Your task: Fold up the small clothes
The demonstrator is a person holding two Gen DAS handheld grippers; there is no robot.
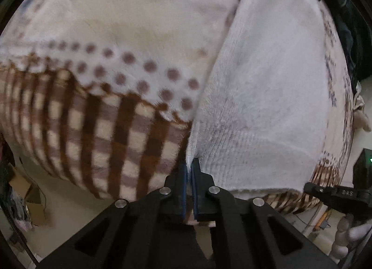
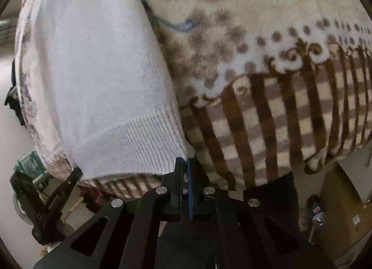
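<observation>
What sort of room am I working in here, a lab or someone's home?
Most likely a home, probably a bedroom. The white knit garment lies on a plush patterned blanket over what looks like a bed, and cardboard boxes and household clutter sit on the floor beside it.

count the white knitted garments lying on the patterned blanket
1. The white knitted garment lies on the patterned blanket, its near corners pinched by the left gripper and right gripper. More could be hidden outside the views.
</observation>
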